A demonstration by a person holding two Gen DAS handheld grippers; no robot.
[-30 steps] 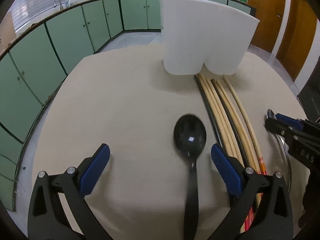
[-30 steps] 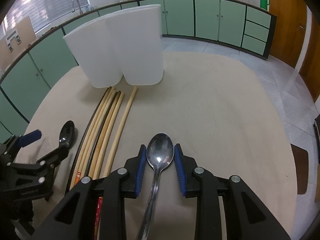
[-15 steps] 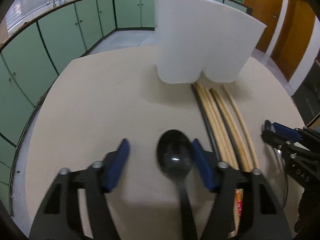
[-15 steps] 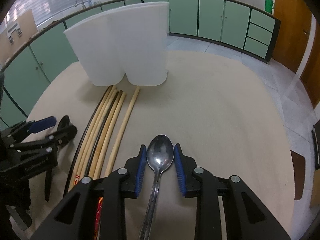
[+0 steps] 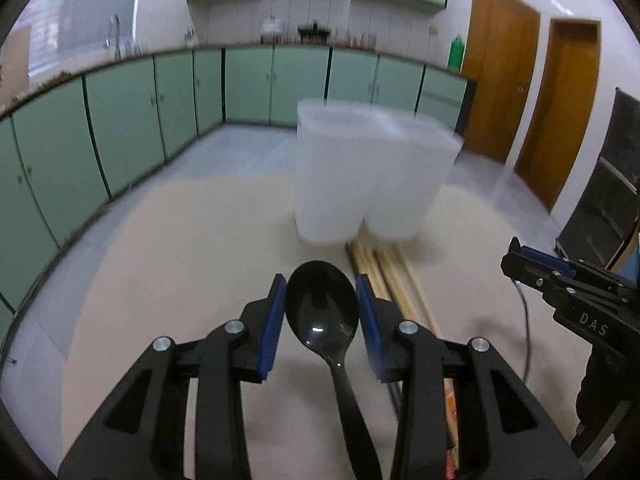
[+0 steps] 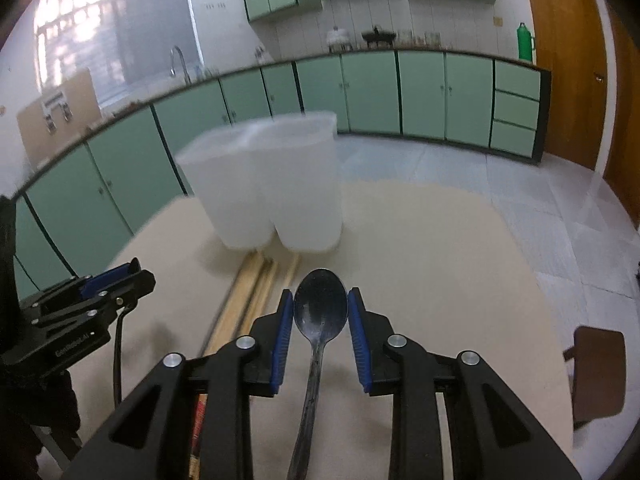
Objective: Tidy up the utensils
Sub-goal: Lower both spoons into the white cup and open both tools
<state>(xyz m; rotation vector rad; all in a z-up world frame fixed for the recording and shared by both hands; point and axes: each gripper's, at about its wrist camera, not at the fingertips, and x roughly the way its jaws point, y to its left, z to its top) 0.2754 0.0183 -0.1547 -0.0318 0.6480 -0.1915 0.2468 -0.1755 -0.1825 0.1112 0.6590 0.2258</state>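
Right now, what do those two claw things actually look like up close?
Both are matte black plastic frames with cut-out triangular arms and silver round bolts. The left claw and right claw each end in two ribbed blue pads. White lettering runs along each one's side where the other camera sees it, too blurred to read with confidence.

"DAS" reads on the right gripper (image 5: pixel 576 292) body; left gripper (image 6: pixel 92 300) body print is too blurred to read.
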